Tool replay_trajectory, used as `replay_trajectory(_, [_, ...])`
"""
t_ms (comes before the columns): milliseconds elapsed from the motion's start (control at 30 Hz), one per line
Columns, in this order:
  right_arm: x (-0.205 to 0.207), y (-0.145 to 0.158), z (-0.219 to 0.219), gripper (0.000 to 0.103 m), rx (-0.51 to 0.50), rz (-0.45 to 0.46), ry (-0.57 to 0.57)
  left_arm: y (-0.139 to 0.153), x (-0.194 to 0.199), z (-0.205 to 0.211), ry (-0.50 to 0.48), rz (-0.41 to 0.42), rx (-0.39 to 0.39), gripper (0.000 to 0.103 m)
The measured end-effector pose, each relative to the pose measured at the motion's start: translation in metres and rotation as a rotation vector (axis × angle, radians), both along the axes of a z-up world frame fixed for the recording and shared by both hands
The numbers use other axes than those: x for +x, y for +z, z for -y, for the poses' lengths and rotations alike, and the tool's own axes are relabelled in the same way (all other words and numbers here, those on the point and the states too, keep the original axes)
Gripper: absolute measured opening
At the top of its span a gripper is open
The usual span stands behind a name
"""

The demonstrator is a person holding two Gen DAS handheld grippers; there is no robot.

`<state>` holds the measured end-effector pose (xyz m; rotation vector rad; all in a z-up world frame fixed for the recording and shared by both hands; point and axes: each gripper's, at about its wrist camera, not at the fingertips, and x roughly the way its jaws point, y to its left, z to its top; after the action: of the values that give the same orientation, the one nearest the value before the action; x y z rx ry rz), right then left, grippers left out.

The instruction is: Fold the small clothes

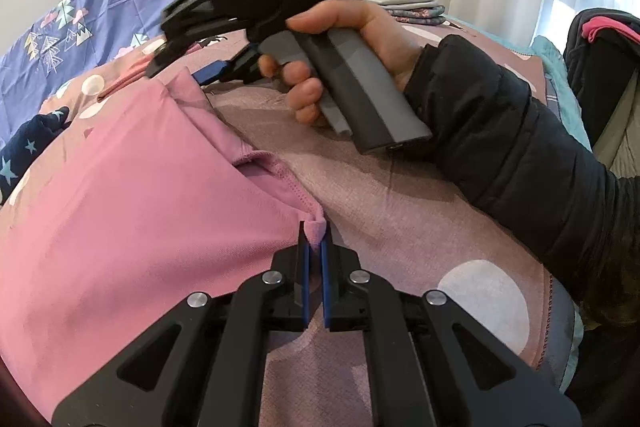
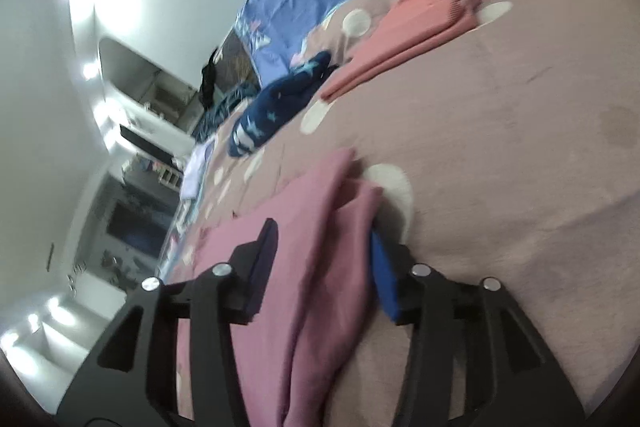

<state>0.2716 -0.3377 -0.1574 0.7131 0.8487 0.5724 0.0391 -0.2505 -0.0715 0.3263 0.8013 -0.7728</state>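
A pink garment (image 1: 132, 187) lies spread across the left half of a dotted mauve bed cover (image 1: 400, 207), a soft, light knit that looks likely to sag and crease wherever it is lifted, so its stitched hems and corners seem the safest places to take hold. At the centre of the left wrist view, the left claw (image 1: 314, 239) is pinched tight on a small bunched corner of the garment's hem. Further right in that view, a person's hand (image 1: 360, 47) in a dark padded sleeve (image 1: 520, 155) grips the right claw (image 2: 320, 267), whose jaws, seen in the right wrist view, stand partly apart with a doubled fold of the pink cloth passing between them; whether the blue pads actually press the cloth is hard to judge, and they appear loose around it. The fabric is plain dusty pink, matte, with a neat row of stitching along its edge. Beyond it lie a navy star-patterned piece (image 2: 276, 107) and a folded coral item (image 2: 416, 27) on the bed.
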Motion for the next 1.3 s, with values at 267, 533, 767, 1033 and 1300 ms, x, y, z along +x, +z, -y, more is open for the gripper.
replay_trajectory(267, [-0.009,0.041,-0.032,0.008,-0.214,0.126,-0.064,0.002,-0.003,-0.003,-0.016,0.019,-0.039,0.004])
replay_trajectory(533, [0.007,0.002,-0.011,0.011,-0.216,0.028,-0.149,-0.008,0.004,0.004,-0.046,-0.04,-0.013,0.007])
replay_trajectory(767, [-0.022,0.013,0.012,0.019,-0.142,0.113,-0.234,-0.007,-0.007,0.008,-0.074,0.005,0.01,0.031])
replay_trajectory(1033, [-0.022,0.017,-0.066,0.023,-0.427,0.163,0.033,0.023,-0.008,-0.046,0.091,0.049,-0.076,0.037])
replay_trajectory(1300, [-0.017,0.007,-0.047,0.021,-0.27,0.098,0.007,0.025,-0.027,-0.202,0.509,0.036,-0.134,0.05])
